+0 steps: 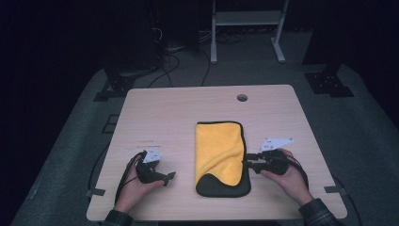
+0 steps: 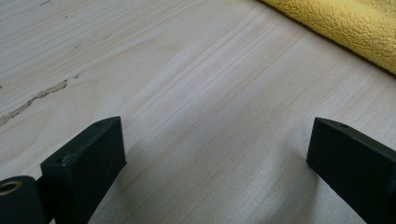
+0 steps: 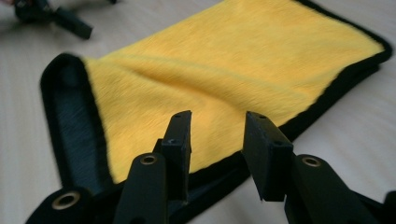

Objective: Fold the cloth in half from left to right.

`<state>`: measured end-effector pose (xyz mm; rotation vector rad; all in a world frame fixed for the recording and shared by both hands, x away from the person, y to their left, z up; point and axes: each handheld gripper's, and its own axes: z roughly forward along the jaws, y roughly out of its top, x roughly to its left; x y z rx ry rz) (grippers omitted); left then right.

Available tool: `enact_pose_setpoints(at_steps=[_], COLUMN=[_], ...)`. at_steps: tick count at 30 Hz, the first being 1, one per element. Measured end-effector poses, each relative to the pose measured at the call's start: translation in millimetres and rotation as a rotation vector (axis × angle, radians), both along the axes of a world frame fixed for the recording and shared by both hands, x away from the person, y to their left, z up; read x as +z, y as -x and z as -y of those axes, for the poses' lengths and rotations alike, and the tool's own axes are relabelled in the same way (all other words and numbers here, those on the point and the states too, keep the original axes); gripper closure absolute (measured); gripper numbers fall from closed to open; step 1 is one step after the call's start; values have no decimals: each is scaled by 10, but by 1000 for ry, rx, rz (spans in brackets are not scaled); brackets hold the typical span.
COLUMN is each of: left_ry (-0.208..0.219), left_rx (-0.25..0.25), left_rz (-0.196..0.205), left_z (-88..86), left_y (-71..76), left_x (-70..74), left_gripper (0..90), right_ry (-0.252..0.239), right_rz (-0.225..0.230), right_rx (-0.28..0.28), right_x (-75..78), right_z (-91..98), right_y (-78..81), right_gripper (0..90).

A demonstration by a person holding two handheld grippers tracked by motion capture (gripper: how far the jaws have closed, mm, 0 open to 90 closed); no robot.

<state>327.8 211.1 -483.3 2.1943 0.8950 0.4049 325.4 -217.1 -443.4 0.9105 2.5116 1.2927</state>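
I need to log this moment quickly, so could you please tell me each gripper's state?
Left gripper: open wide, nothing between the jaws.
Right gripper: partly open, empty, over the cloth's edge.

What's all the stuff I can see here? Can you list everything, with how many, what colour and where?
cloth: one, yellow with a black edge and dark underside, folded, middle of the table
table: one, pale wood, with a round hole near its far edge
tape: two grey bits, at the near left and near right table edges
stand: one, white, on the floor behind the table
cables: several, black, on the floor behind the table
left gripper: one, black, fingers wide open over bare wood
right gripper: one, black, fingers apart at the cloth's right edge, nothing between them
hands: two, each holding a gripper
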Motion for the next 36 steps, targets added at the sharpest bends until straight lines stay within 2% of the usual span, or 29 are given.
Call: enact_pose_setpoints(at_steps=[3, 5, 15, 18, 23, 25, 28, 32, 36], left_ry=[1, 0, 1, 1, 1, 1, -2, -1, -1], left_rx=[0, 0, 0, -2, -2, -2, -6, -6, -6], left_rz=[0, -1, 0, 1, 1, 0, -3, -3, -3], left_z=[1, 0, 2, 3, 3, 3, 2, 3, 3], left_y=[-1, 0, -4, -8, -8, -8, -12, -13, -13], left_x=[-1, 1, 0, -1, -1, -1, 3, 2, 2], left_gripper=[32, 33, 33, 33, 32, 33, 32, 32, 32], right_ry=[26, 26, 50, 72, 138, 167, 179, 143, 117], right_rz=[-4, -12, -15, -22, -22, 4, 18, 14, -5], right_rx=[38, 51, 116, 144, 185, 184, 179, 179, 174], right_x=[-59, -87, -142, -178, -285, -288, -279, -228, -171], right_z=[-70, -106, -274, -337, -448, -466, -456, -430, -384], right_y=[133, 193, 353, 384, 403, 413, 414, 419, 428], right_gripper=[603, 601, 557, 541, 522, 569, 670, 883, 891])
